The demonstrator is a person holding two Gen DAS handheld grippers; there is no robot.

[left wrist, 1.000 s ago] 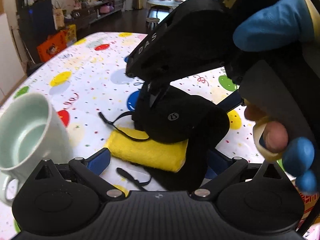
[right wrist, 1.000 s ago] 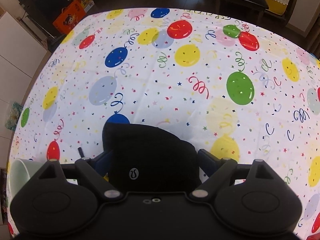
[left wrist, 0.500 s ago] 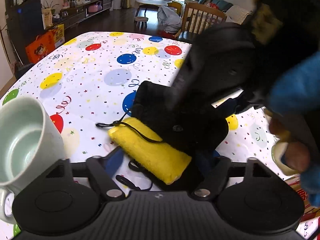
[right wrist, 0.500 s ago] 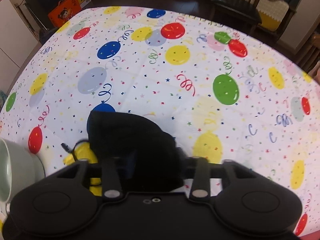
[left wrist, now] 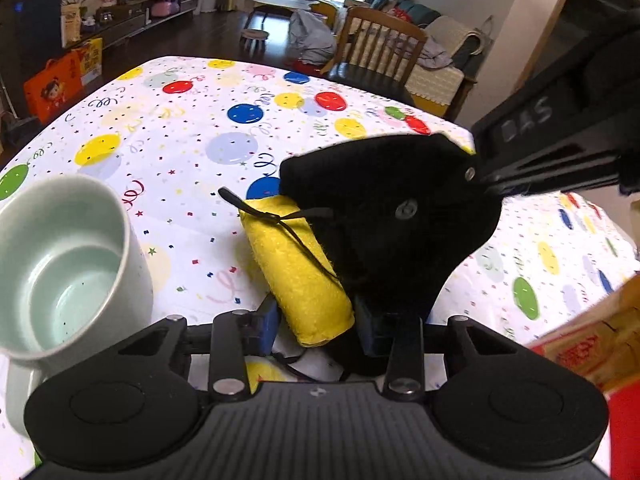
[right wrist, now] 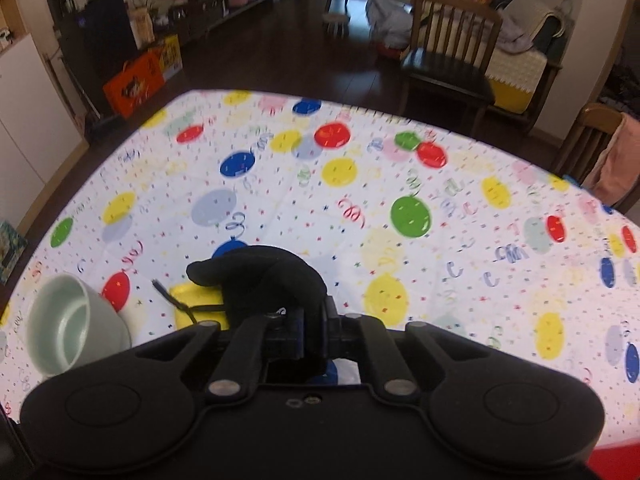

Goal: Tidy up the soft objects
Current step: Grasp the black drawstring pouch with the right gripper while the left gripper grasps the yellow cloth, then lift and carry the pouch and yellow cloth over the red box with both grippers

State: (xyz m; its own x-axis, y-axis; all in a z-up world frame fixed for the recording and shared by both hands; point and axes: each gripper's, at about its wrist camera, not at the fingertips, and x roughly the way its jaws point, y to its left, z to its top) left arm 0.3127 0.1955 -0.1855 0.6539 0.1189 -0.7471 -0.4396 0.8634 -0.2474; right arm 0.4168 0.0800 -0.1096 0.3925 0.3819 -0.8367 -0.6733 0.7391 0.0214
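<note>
Counter (left wrist: 168, 128), covered in a balloon-print cloth, fills both views. A pale green mug (left wrist: 60, 268) stands at its near left, apart from the work.

Black pouch (left wrist: 384, 216): soft fabric with a snap and a thin drawstring. A second ago it lay slumped flat over the yellow roll; now its upper edge stands up off the counter, pulled toward the right claw.

Yellow roll (left wrist: 296, 276): a rolled cloth, half inside the pouch mouth, one end poking out toward the left claw. It has tilted from lying crosswise to pointing nearly along the left claw's fingers.

Right claw (right wrist: 312, 330): fingers have just been closing and now sit pressed together on a fold of the black pouch. In the left wrist view its tip meets the pouch's top corner.

Left claw (left wrist: 316, 326): fingers have just been closing too, and now pinch the bundle at its near end. The left pad touches the yellow roll; the right one is on the black fabric.

Judgement: both claws have changed from spread to gripping, so the pouch looks held open on one side while the roll is held at the other. Probably the stuffing step is in hand; the roll is not yet fully inside.
</note>
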